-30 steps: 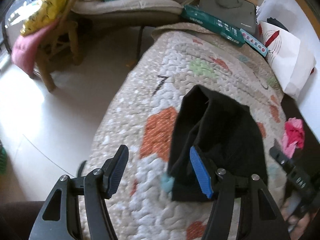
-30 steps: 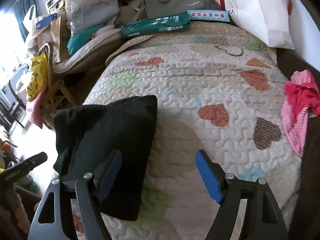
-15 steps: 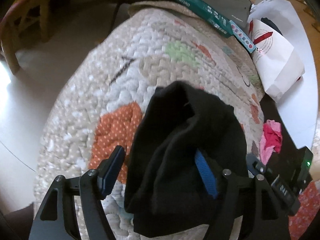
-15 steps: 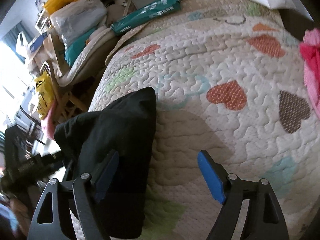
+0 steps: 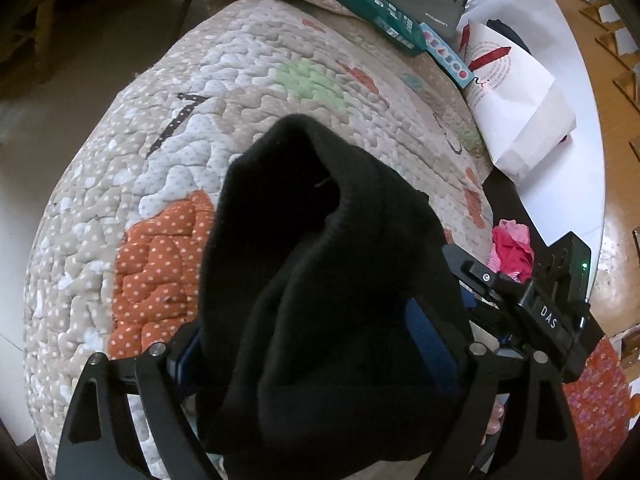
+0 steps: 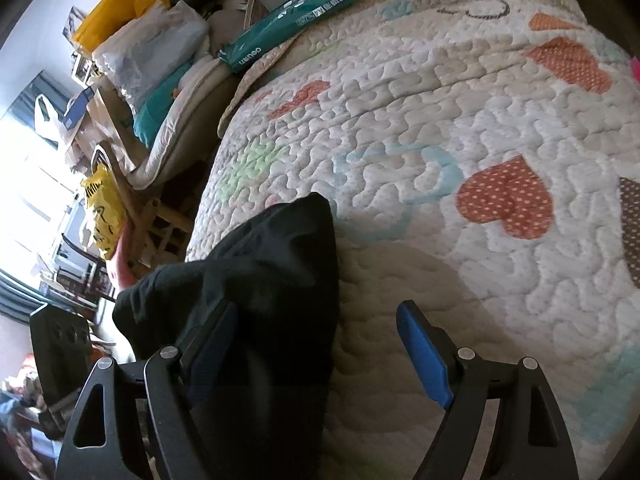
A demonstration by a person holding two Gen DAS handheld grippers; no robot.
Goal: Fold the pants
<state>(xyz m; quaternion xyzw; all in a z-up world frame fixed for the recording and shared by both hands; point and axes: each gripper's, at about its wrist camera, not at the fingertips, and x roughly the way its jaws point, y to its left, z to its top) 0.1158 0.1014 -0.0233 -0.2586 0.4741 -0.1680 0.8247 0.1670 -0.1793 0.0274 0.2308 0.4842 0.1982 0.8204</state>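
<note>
The black pants (image 5: 320, 280) lay bunched on the heart-patterned quilt (image 6: 460, 120) near its front edge, already doubled into a thick bundle with one rounded end pointing up the bed; the left gripper (image 5: 320, 344) stood around that bundle, its jaws having just been opening, the fabric filling the gap between them, though whether the blue pads pressed on it could not be told; the right gripper (image 6: 332, 352) had its jaws wide apart, the left finger against the bundle's side and the right finger over bare quilt, nothing clamped. The cloth looked soft, limp and fairly light, a matte knit that would sag and slide out of shape rather than hold a crease; a hold would likely serve best at the outer corners of a layered edge, both layers pinched together, not the bulging middle.
</note>
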